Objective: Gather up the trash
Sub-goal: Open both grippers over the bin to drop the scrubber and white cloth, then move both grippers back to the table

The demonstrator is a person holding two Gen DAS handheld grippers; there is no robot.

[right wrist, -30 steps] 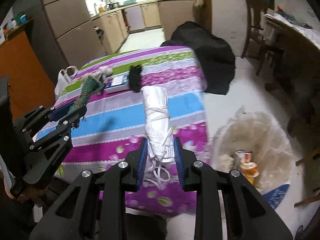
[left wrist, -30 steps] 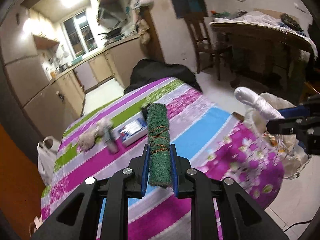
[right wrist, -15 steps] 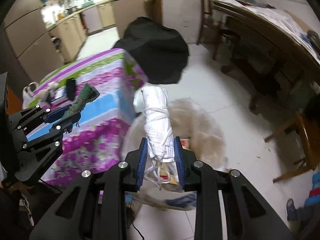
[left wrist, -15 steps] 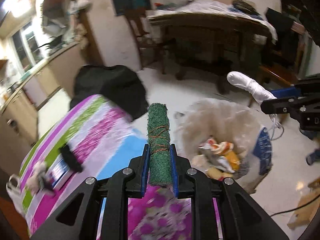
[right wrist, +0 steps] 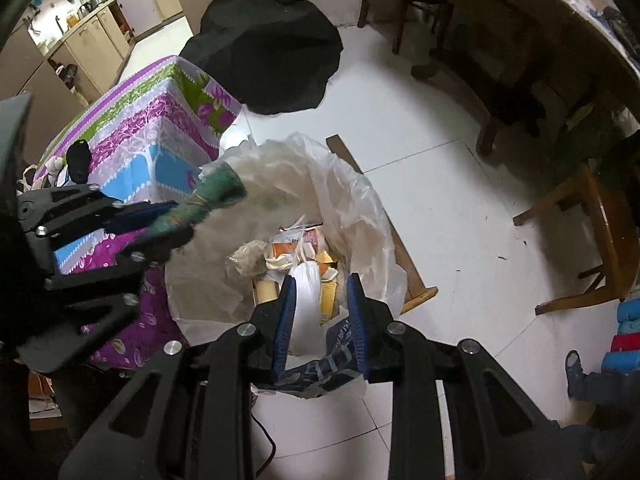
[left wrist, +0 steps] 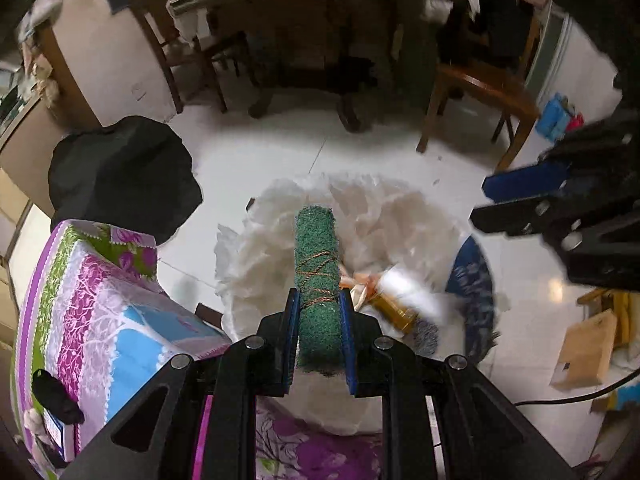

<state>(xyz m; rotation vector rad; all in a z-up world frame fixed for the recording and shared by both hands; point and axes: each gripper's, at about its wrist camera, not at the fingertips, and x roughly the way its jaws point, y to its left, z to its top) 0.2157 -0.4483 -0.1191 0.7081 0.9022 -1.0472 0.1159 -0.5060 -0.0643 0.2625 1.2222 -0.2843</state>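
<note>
Nearest to us, our left tongs were clamped on a green scouring-pad roll tied round with thin brown string, and the roll stuck out past the fingertips, above the mouth of the trash bin. Our right tongs pointed steeply down over the same bin. Their jaws were closing with nothing pressed between the blue pads; the white tied bundle showed loose and blurred just below them, among the rubbish inside the bin. Around it lay orange wrappers and a gold-coloured tube. The white plastic liner stood crumpled around the bin's rim. Just beside the bin on the left was the tabletop, covered with a striped, flowered cloth, with a small black thing lying on it. Beyond its far corner sat a black cloth heap. Farther off on the white tiled floor stood a wooden chair and a dark wooden dining table.
</note>
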